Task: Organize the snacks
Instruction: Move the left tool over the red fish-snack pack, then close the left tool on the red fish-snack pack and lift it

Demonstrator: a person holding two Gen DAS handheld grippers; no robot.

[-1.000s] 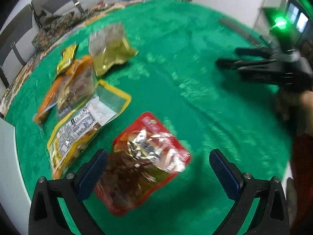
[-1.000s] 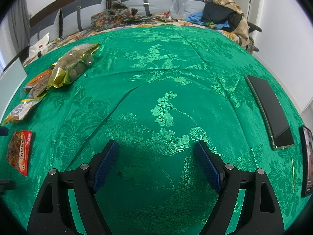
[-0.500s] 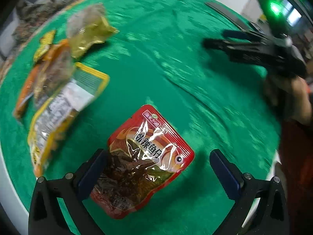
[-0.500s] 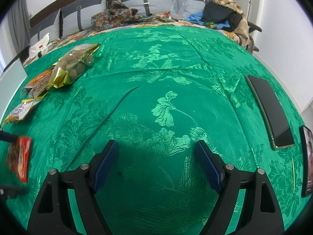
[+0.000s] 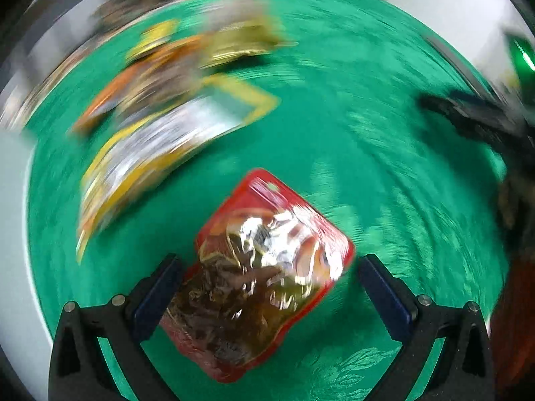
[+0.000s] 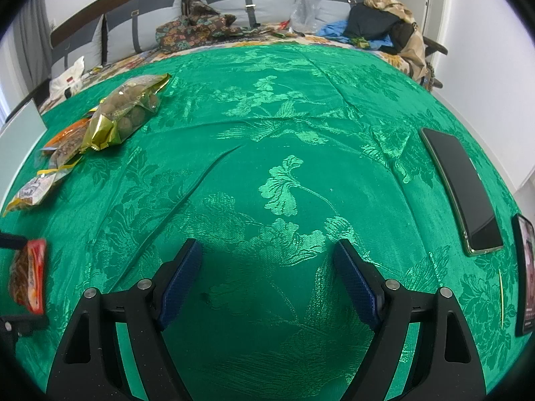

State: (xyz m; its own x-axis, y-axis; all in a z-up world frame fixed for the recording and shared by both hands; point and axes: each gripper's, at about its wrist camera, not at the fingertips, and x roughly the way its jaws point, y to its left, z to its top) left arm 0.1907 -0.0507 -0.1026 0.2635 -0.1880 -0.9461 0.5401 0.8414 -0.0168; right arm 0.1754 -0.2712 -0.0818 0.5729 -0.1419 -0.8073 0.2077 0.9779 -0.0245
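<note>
Four packs point(image 6: 83, 140) sit grouped at the cloth's point(image 6: 301, 117) far left; red pack point(image 5: 267, 267) lies apart, nearer, btwn the left claw's point(image 5: 271, 287) wide-apart jaws, not gripped yet. Right claw point(image 6: 267, 280) also apart, w/ nothing. Looks like one pack left to move.

Red snack pouch point(image 5: 267, 267), tilted, glossy

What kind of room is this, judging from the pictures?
Most likely a bedroom at home: the green patterned bedspread lies below a padded grey headboard, loose clothes are piled at the far corner, and a black smartphone rests on the cover.
</note>
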